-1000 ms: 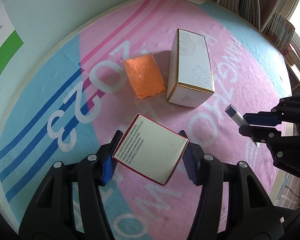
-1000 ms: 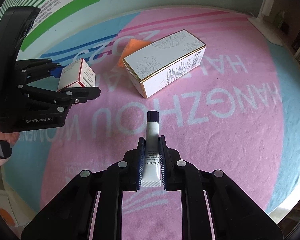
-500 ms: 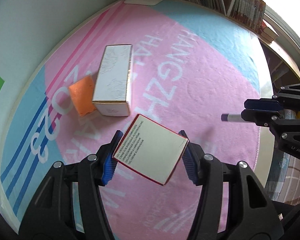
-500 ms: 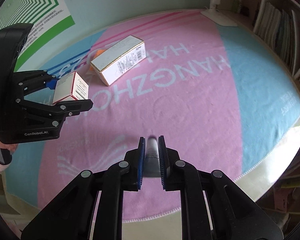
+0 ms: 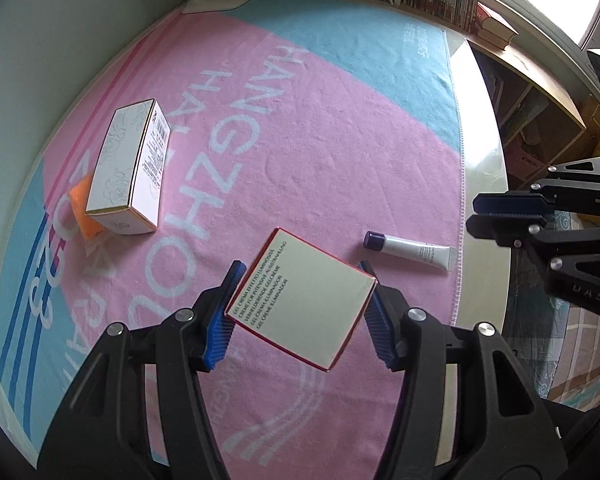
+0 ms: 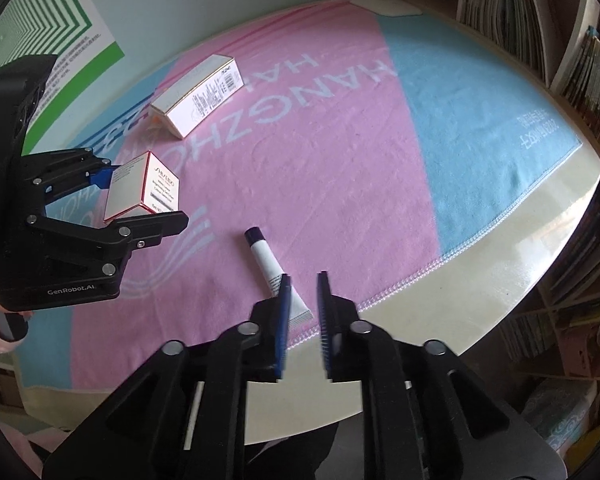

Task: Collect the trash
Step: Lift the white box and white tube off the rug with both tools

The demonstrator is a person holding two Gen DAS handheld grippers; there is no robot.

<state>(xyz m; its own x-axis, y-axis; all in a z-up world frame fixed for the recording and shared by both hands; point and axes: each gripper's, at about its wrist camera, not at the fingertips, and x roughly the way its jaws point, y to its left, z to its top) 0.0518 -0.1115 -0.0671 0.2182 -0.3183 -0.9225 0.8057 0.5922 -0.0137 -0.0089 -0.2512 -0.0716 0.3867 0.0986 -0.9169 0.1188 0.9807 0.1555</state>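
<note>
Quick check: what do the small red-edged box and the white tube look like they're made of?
Red-edged box: likely coated paperboard, with crisp folded edges, flat printed faces and a slight sheen. White tube: probably soft plastic, smooth and matte, with a crimped flat tail and dark cap.

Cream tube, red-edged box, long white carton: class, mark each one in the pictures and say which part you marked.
cream tube (image 5: 410,247), left wrist view, middle of its white body.
red-edged box (image 5: 302,302), left wrist view, centre of its pale face.
long white carton (image 6: 204,94), right wrist view, printed side panel.
</note>
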